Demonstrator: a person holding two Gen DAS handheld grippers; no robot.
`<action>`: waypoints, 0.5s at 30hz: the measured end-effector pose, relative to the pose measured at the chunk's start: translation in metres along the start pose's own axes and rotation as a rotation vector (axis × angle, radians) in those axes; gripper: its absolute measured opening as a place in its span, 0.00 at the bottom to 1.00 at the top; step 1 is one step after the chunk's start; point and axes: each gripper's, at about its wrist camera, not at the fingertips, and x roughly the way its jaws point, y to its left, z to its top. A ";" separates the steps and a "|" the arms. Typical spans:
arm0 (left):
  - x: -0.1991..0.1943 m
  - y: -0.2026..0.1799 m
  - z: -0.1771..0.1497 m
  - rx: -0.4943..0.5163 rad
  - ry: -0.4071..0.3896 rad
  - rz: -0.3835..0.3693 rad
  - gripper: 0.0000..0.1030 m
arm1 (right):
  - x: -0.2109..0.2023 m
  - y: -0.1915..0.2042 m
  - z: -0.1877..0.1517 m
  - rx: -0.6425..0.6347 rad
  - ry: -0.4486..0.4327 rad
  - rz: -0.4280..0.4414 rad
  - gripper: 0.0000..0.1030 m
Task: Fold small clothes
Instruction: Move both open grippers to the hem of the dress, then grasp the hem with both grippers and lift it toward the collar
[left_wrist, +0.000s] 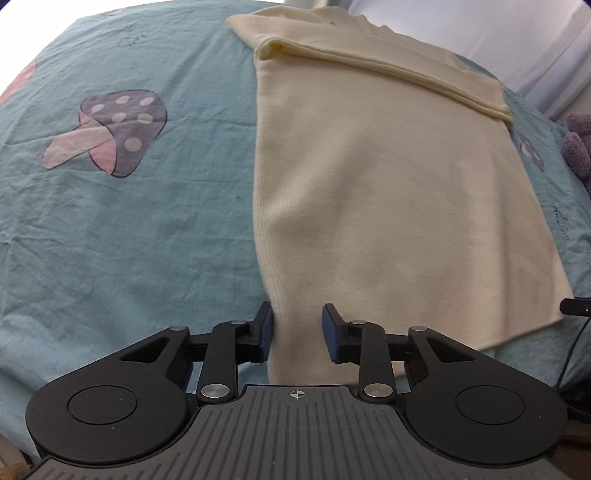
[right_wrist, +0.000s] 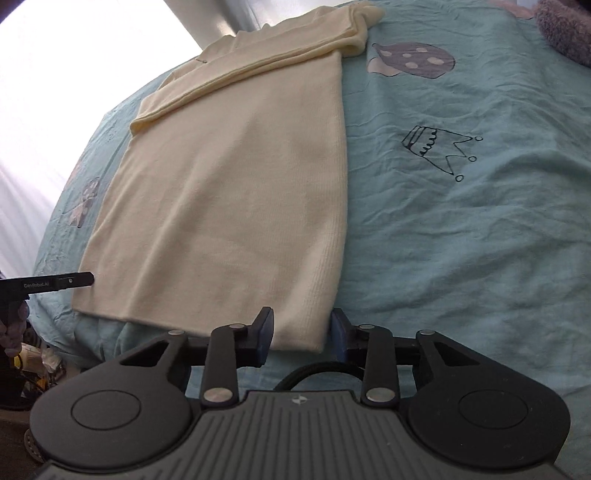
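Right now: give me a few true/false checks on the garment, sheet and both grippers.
1. The cream garment lies on a teal printed sheet. True.
2. Its sleeves lie folded across the top. True.
3. The garment is rolled into a ball. False: it lies flat.
4. The left gripper has the garment's near corner between its fingers. True.
5. The right gripper hangs far from the garment. False: it straddles the other near corner.

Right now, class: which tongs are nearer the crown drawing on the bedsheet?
Right. The right tongs sit at the cream garment's near corner on the crown's side; the left tongs are at the opposite near corner.
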 end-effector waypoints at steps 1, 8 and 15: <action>0.000 0.000 0.000 0.004 0.004 -0.004 0.18 | 0.002 0.000 0.000 -0.002 0.002 0.016 0.25; 0.003 0.009 0.000 -0.026 0.019 -0.080 0.12 | 0.008 -0.011 0.007 0.045 0.002 0.082 0.09; 0.006 -0.001 0.006 0.016 0.020 -0.076 0.18 | 0.011 -0.018 0.012 0.065 0.023 0.116 0.10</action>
